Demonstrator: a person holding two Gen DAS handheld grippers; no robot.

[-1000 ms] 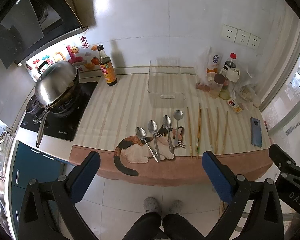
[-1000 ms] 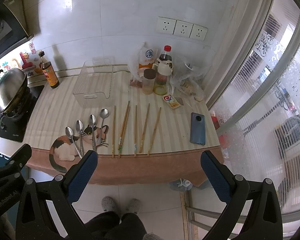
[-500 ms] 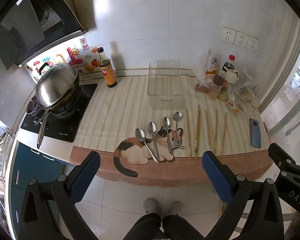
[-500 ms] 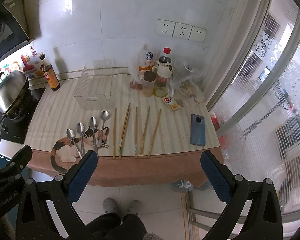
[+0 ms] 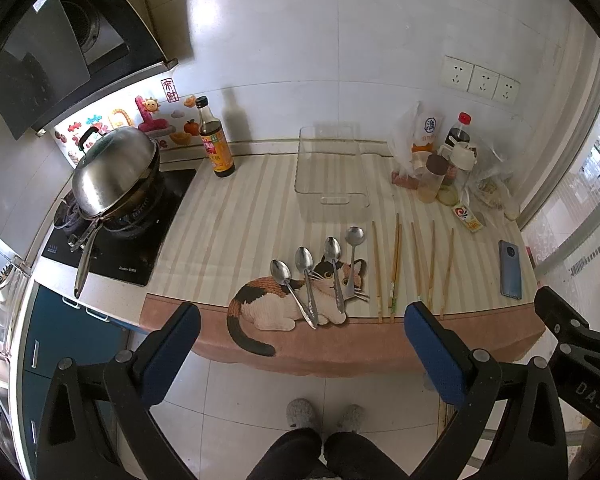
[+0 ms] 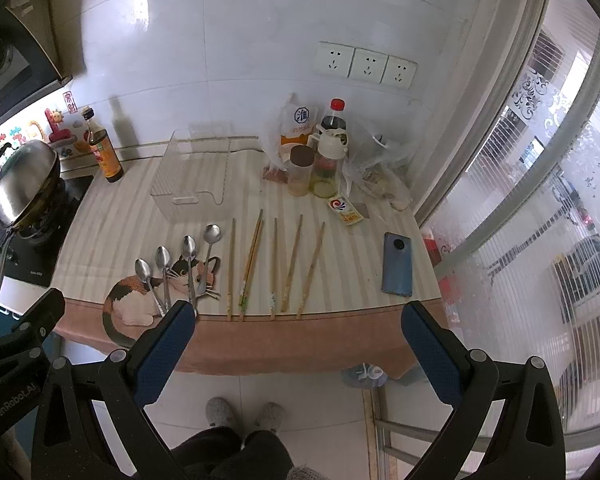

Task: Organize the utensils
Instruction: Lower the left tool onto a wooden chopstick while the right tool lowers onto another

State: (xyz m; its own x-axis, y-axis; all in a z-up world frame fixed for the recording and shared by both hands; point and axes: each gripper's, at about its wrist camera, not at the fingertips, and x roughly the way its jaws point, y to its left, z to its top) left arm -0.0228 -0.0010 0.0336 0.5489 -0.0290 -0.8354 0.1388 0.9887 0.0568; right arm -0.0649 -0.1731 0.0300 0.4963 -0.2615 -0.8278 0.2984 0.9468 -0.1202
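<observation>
Several metal spoons [image 5: 320,272] [image 6: 180,268] lie side by side on the striped counter, over a printed cat. Several wooden chopsticks [image 5: 414,266] [image 6: 274,264] lie to their right. A clear plastic bin [image 5: 330,172] [image 6: 194,174] stands behind them, with nothing visible inside. My left gripper [image 5: 300,354] is open and empty, held in front of the counter's edge. My right gripper [image 6: 296,354] is open and empty, also short of the counter's edge.
A wok with lid [image 5: 114,170] sits on a stove at the left. A sauce bottle [image 5: 216,144] stands by the wall. Bottles, jars and bags [image 6: 320,156] crowd the back right. A blue phone [image 6: 398,264] lies at the right. A window is beyond.
Both grippers have drawn back slightly from the counter, so the counter looks a little smaller and higher. Nothing on the counter has moved.
</observation>
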